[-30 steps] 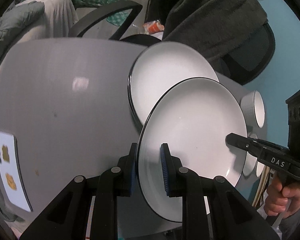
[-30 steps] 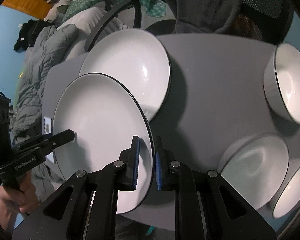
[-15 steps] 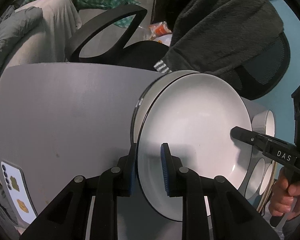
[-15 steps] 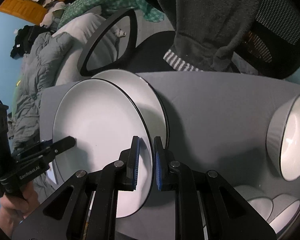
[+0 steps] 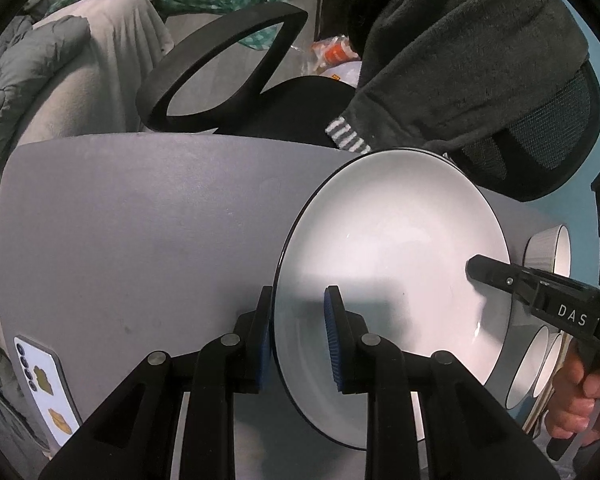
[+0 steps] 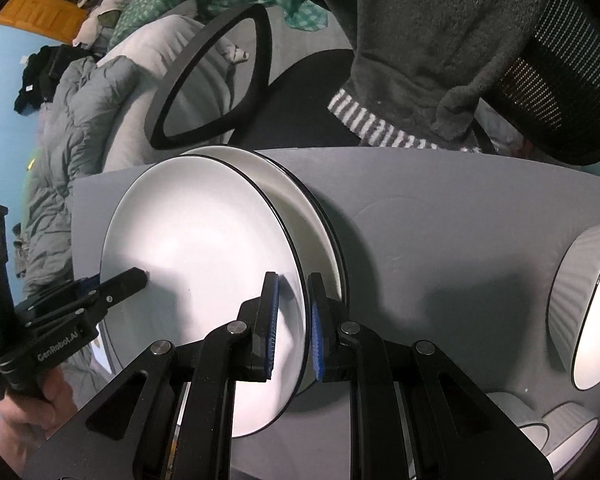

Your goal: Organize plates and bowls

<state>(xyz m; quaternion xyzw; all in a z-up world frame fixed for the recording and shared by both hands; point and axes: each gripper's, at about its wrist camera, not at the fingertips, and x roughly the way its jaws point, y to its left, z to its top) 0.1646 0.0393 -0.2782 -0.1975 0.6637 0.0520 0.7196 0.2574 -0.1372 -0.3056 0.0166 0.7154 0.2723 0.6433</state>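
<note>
Since a second ago the held plate (image 6: 204,264) has travelled far across the grey table (image 5: 140,220) and now hovers over the second plate (image 6: 320,216), nearly covering it. The left gripper (image 5: 298,336) and right gripper (image 6: 290,328) each pinch opposite rims (bowls (image 6: 588,312) wait at right). Stacking is under way; next, lower level, then release.
</note>
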